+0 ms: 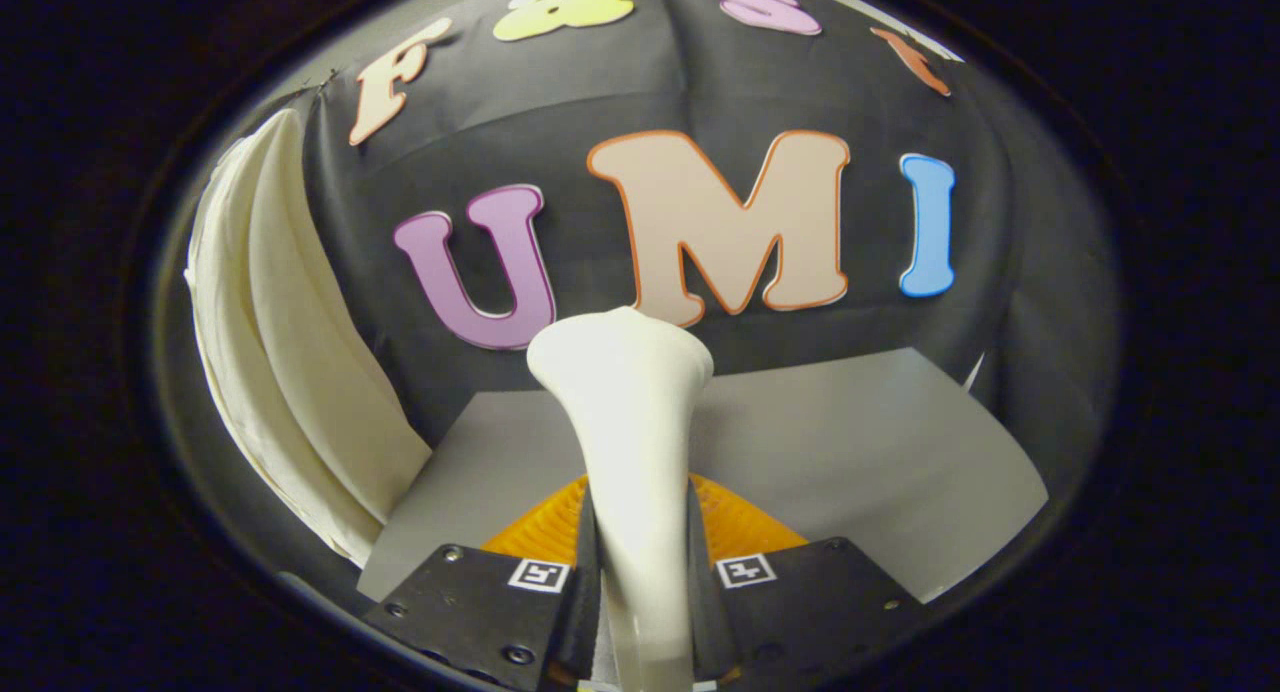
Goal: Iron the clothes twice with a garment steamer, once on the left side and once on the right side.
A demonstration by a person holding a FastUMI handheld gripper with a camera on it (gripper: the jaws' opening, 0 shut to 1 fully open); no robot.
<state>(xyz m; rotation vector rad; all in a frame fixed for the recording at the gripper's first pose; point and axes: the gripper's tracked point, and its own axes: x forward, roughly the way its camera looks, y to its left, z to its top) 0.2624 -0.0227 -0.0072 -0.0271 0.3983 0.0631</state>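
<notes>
1. Standing upright between the fingers, the white garment steamer [630,442] has its flared head above the tongs [643,582], which are clamped on its handle.
2. Orange base [735,524] lies just beneath, on the grey worktop [880,452].
3. Cream clothes [290,372] hang well left.

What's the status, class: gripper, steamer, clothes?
Gripper shut on steamer. Cream clothes hanging off to the side, apart from the steamer head. Nothing between them.

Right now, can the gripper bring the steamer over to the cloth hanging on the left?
Probably yes: the gripper is shut on the steamer, and nothing stands between its head and the cloth.
</notes>
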